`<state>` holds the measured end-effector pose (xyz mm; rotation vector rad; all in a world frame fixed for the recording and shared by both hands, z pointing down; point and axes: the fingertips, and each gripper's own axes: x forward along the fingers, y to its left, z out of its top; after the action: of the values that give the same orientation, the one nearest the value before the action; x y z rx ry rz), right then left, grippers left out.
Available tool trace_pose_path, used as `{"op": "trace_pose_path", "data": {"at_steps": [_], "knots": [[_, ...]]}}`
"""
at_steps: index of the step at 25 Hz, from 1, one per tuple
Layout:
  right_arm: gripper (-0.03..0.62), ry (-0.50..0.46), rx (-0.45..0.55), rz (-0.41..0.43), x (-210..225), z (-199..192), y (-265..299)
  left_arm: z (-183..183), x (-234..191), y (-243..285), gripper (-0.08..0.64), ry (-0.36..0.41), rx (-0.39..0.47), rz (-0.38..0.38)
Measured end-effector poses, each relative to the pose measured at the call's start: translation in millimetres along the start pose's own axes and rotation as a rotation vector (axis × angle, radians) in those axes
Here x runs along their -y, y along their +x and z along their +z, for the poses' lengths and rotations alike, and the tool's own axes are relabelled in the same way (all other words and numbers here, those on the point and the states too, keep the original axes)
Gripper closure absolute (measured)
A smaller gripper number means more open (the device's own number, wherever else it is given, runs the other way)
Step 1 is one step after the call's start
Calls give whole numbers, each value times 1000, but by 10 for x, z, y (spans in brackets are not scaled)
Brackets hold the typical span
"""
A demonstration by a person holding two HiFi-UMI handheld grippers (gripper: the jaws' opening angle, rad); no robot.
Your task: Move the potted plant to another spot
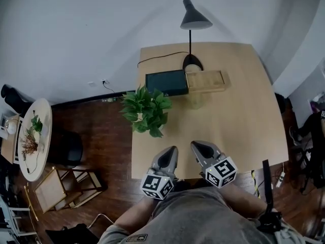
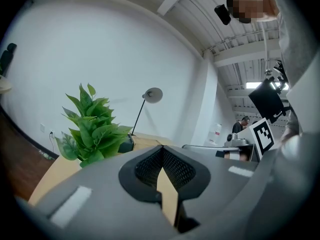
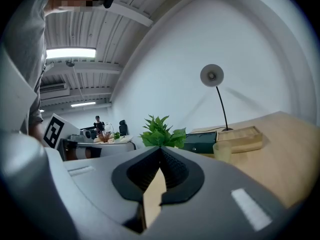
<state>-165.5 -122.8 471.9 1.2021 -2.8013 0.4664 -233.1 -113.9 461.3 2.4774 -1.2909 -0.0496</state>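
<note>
The table carries the plant at its left edge, well ahead of me. Soft leaves hide its pot, so I'd reach beneath them and clamp the pot's sides; it's probably light but top-heavy. The lamp, box, tray and cup crowd its right, and my left gripper and right gripper are both closed, empty.

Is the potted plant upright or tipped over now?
Upright: the potted plant stands at the left edge of the table, leaves rising straight up in the left gripper view. Its pot is hidden.
</note>
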Motion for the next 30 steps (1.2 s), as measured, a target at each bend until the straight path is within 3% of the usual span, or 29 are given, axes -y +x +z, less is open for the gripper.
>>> {"op": "trace_pose_path", "data": {"at_steps": [9, 15, 30], "knots": [[591, -19, -40, 26, 112, -4, 465, 8, -447, 218, 560, -19, 3, 51], [591, -14, -87, 63, 198, -159, 669, -198, -654, 276, 560, -35, -35, 107], [589, -49, -328, 152, 354, -1220, 1346, -1209, -1447, 311, 560, -93, -237, 272]]}}
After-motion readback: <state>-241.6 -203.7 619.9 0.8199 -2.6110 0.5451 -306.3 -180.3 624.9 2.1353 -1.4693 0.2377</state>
